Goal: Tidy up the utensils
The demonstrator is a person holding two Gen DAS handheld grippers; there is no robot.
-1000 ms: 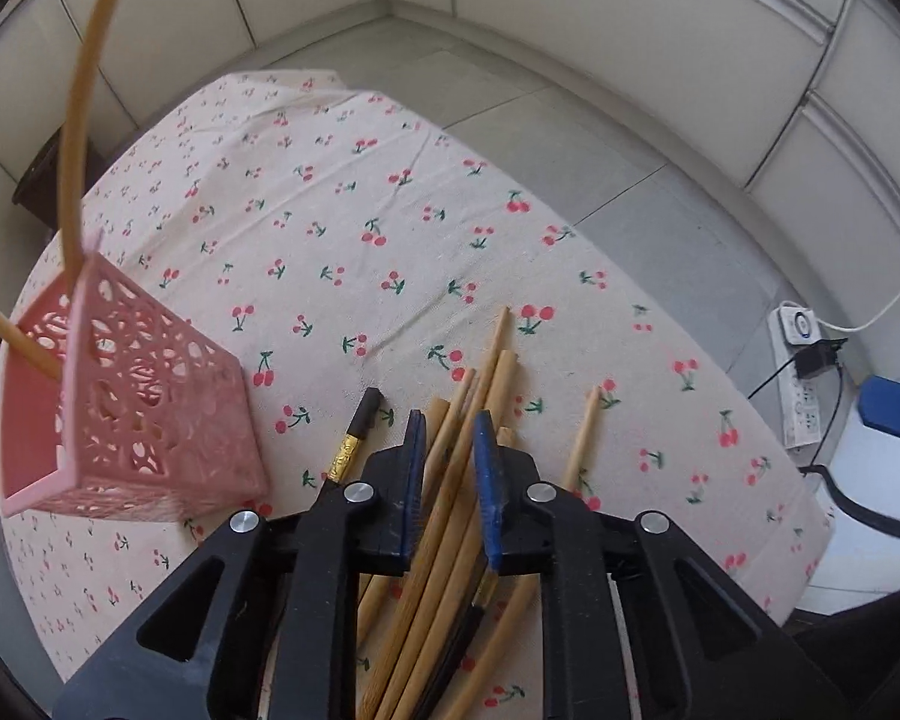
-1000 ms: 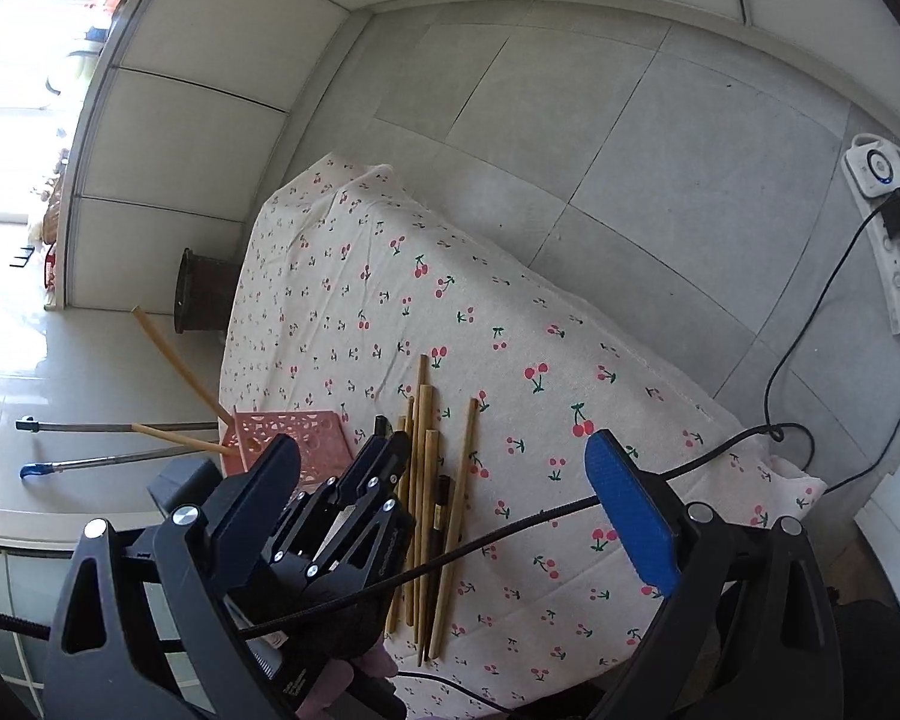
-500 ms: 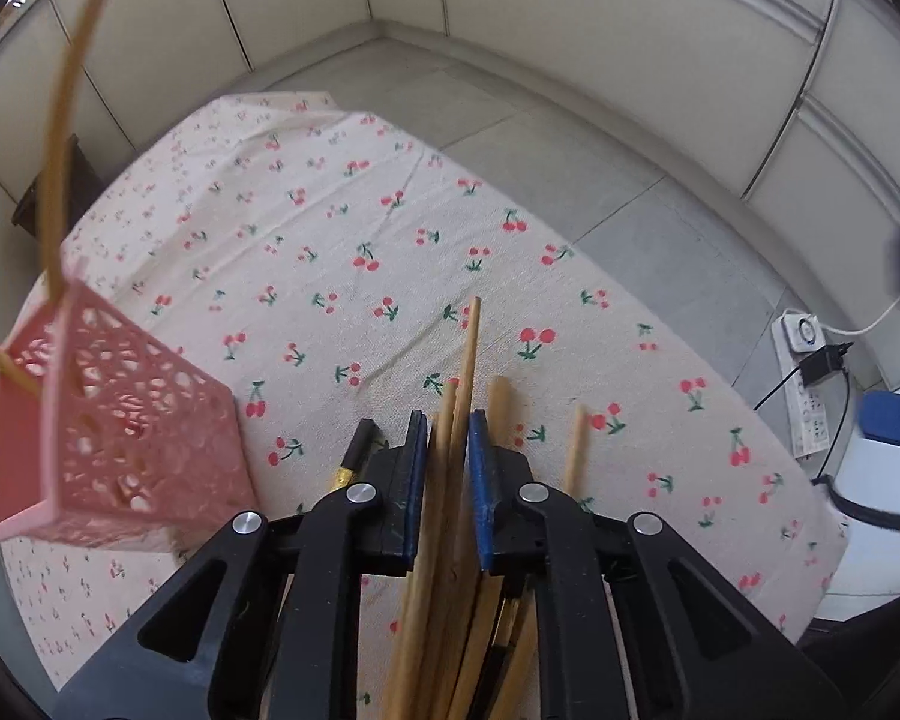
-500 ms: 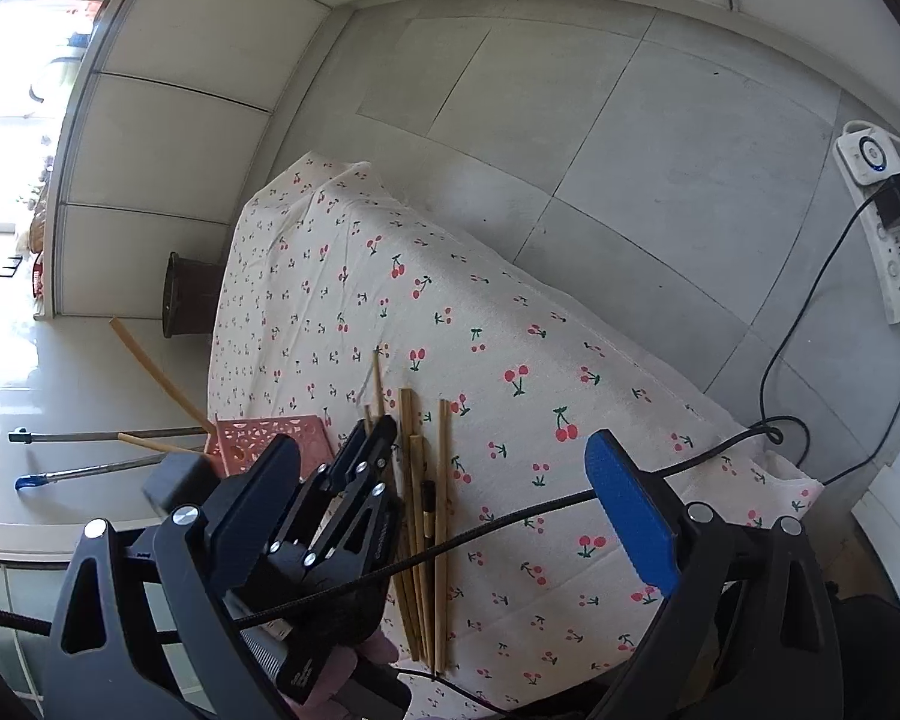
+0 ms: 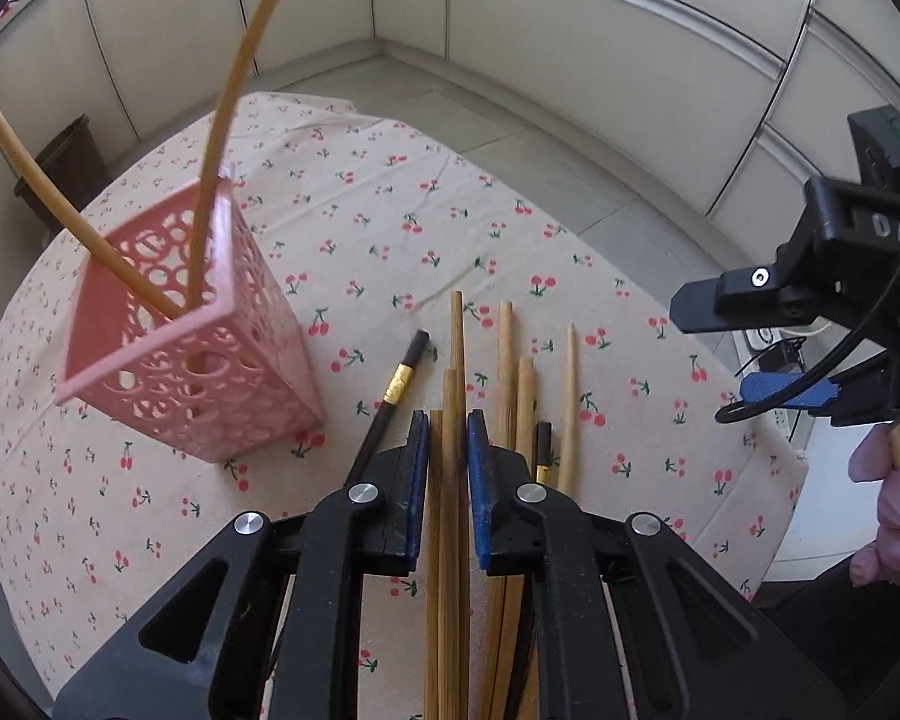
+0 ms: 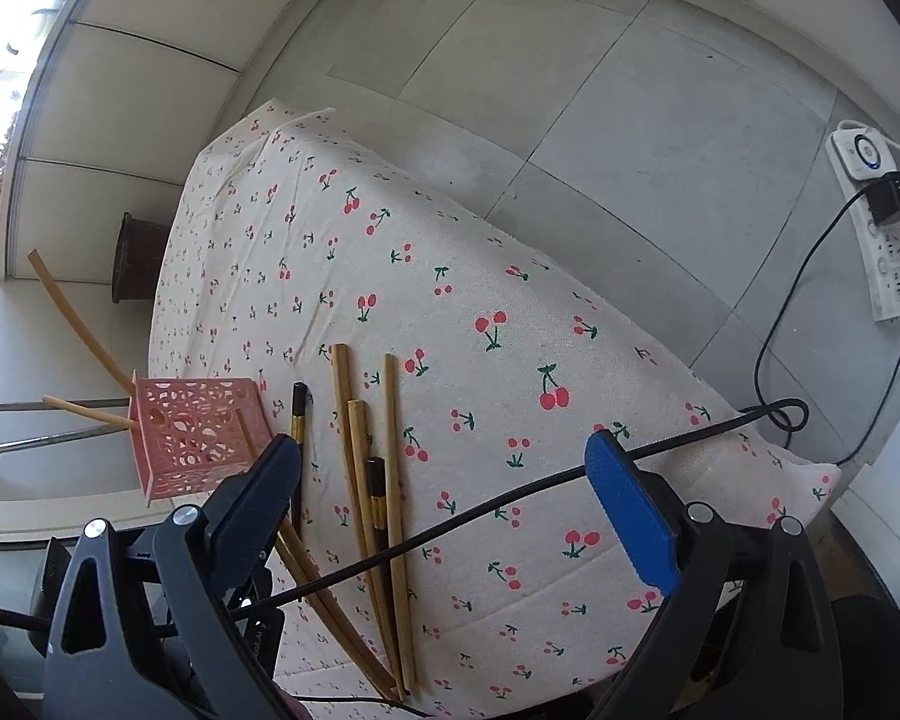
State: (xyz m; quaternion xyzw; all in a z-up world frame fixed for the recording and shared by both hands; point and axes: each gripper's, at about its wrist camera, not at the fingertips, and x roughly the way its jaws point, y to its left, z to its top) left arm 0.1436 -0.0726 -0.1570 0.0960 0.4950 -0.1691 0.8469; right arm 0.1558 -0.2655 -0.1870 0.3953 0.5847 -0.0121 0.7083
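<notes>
My left gripper (image 5: 448,438) is shut on a few wooden chopsticks (image 5: 450,396), which run up between its blue pads. To its left stands a pink cut-out holder (image 5: 180,330) with two bamboo chopsticks (image 5: 216,138) leaning out of it. More wooden chopsticks (image 5: 525,384) and two black gold-banded ones (image 5: 399,381) lie on the cherry-print cloth beside the held ones. My right gripper (image 6: 444,498) hangs wide open above the near part of the table, holding nothing; it also shows at the right edge of the left wrist view. The right wrist view shows the loose chopsticks (image 6: 354,444) and the holder (image 6: 192,432).
The cherry-print cloth (image 5: 390,198) covers a small table with drop-offs on every side. A black cable (image 6: 510,495) crosses under my right gripper. On the floor lie a power strip (image 6: 876,228) and a dark bin (image 6: 135,258). A person's hand (image 5: 894,504) grips the right tool.
My left gripper's pads closed in on the wooden chopsticks and it shifted, bringing the pink holder closer. My right gripper sank toward the table and entered the left wrist view.
</notes>
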